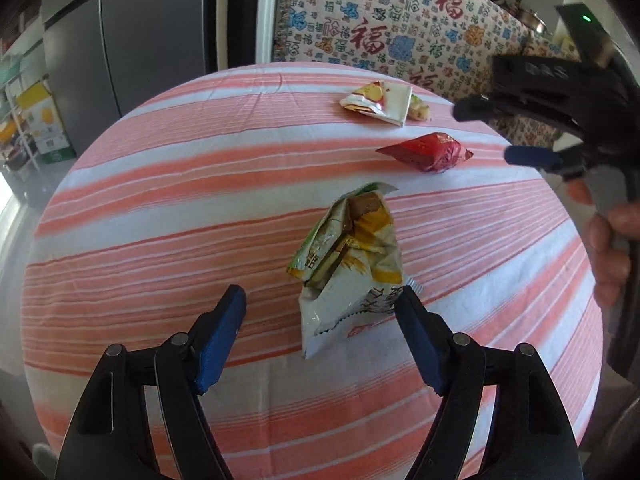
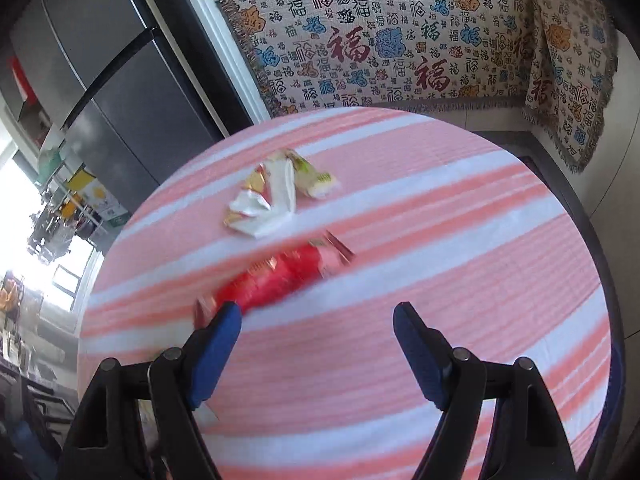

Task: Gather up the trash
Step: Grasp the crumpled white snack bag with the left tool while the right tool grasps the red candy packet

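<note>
A crumpled white, green and yellow snack bag (image 1: 352,264) lies on the pink-and-white striped tablecloth (image 1: 160,220). My left gripper (image 1: 320,300) is open just above it, the bag's lower end between the blue pads, the right pad beside its edge. A red wrapper (image 1: 430,152) lies farther back; it also shows blurred in the right wrist view (image 2: 280,276). A white and yellow wrapper pile (image 1: 380,102) lies at the far edge, also seen in the right wrist view (image 2: 272,196). My right gripper (image 2: 318,312) is open and empty just short of the red wrapper; it shows in the left wrist view (image 1: 516,132).
A patterned sofa throw (image 2: 400,40) lies behind the round table. A grey fridge (image 1: 140,32) stands at the back left. Shelves with boxes (image 1: 40,120) stand at the far left. The table's edge (image 2: 600,280) curves close on the right.
</note>
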### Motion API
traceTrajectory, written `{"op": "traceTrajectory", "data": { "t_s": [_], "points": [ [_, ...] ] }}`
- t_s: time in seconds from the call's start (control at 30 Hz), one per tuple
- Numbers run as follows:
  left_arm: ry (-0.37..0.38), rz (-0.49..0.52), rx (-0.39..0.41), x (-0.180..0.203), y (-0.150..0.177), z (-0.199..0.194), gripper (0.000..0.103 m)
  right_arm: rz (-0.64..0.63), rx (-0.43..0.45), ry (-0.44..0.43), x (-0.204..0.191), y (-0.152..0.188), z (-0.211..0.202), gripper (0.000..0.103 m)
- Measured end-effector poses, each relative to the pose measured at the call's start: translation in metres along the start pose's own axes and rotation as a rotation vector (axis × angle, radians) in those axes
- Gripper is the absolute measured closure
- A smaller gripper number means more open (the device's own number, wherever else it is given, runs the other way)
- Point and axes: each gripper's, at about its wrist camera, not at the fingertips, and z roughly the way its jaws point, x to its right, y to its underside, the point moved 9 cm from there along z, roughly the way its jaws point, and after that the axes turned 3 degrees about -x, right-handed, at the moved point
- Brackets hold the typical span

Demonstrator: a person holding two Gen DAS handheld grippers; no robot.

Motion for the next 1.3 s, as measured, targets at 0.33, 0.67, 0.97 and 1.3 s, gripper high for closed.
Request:
{"op": "traceTrajectory", "data": {
  "t_s": [0.33, 0.67, 0.97, 1.3],
  "points": [
    [-0.006, 0.025, -0.014, 0.003, -0.004, 0.001, 0.024, -0.006, -0.193, 0.124, -0.003, 0.022, 0.055, 0.079],
    [-0.027, 0.079, -0.025, 0.016, 0.008, -0.001, 0.024, -0.406, -0.198, 0.066, 0.063, 0.078, -0.009, 0.082],
    [-0.118, 0.08, -0.033, 0.012, 0.011, 0.009, 0.0, -0.415, -0.046, 0.06, 0.072, 0.117, -0.018, 0.022],
    [-0.114, 0.082, -0.041, 0.006, 0.011, 0.009, 0.001, -0.385, -0.094, 0.079, 0.065, 0.113, -0.009, 0.009]
  ]
}}
